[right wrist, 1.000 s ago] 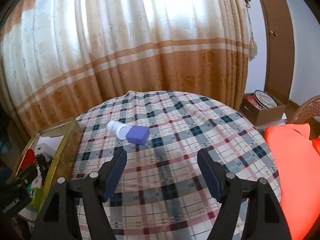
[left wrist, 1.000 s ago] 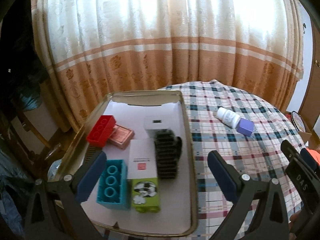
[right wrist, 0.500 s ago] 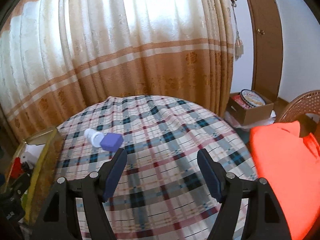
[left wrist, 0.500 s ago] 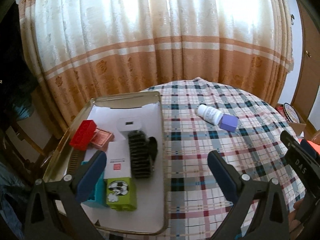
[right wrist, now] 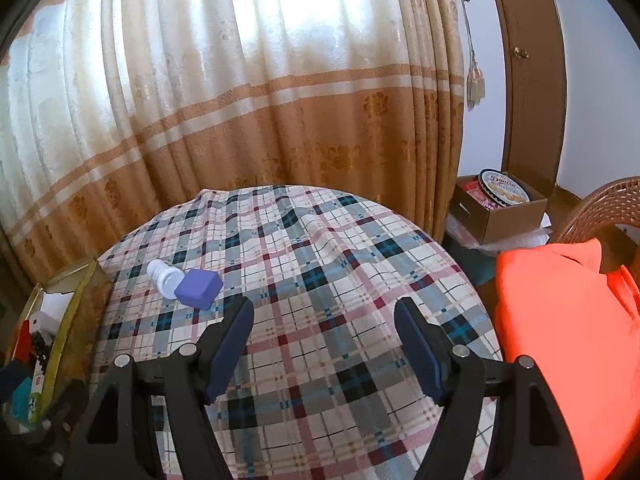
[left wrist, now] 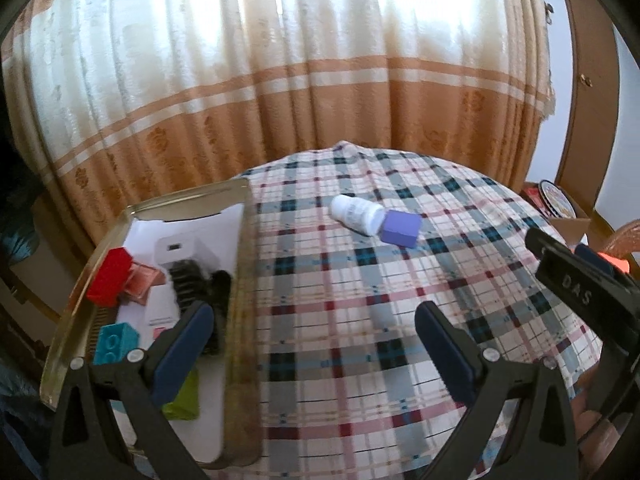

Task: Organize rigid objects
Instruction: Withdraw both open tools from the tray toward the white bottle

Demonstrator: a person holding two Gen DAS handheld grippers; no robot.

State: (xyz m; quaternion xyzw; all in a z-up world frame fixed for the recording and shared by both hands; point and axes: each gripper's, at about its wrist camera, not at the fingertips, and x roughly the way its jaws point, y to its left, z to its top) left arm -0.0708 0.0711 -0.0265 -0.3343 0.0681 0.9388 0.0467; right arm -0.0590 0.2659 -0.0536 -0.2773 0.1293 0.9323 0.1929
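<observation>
Left wrist view. My left tool [left wrist: 312,344] hangs over the surface [left wrist: 360,344], which wears a plaid cloth; its jaws stand wide apart with nothing between them. A white bottle [left wrist: 354,214] lies on its side at the far middle of the cloth, and a purple block [left wrist: 401,227] touches its near end. A gold-rimmed tray [left wrist: 240,280] sits at the left edge of the surface. I count inside it: a red brick [left wrist: 110,278], a pink box [left wrist: 141,286] just beside the brick, a white box [left wrist: 176,250], a black ridged item [left wrist: 190,286], a teal brick [left wrist: 114,344] and a green block [left wrist: 186,398], the last partly hidden by my left finger. The right tool's body [left wrist: 576,288] shows at the right edge. A curtain [left wrist: 280,80] hangs behind.

Right wrist view. My right tool [right wrist: 324,344] hovers over the cloth [right wrist: 320,280], jaws spread wide and holding nothing. The bottle [right wrist: 164,274] and purple block [right wrist: 199,289] lie touching, ahead and left of the left finger. The tray [right wrist: 72,308] stands at the far left. An orange cloth [right wrist: 568,340] lies to the right, and a cardboard box [right wrist: 508,216] holding a round tin [right wrist: 502,186] sits beyond the surface.
</observation>
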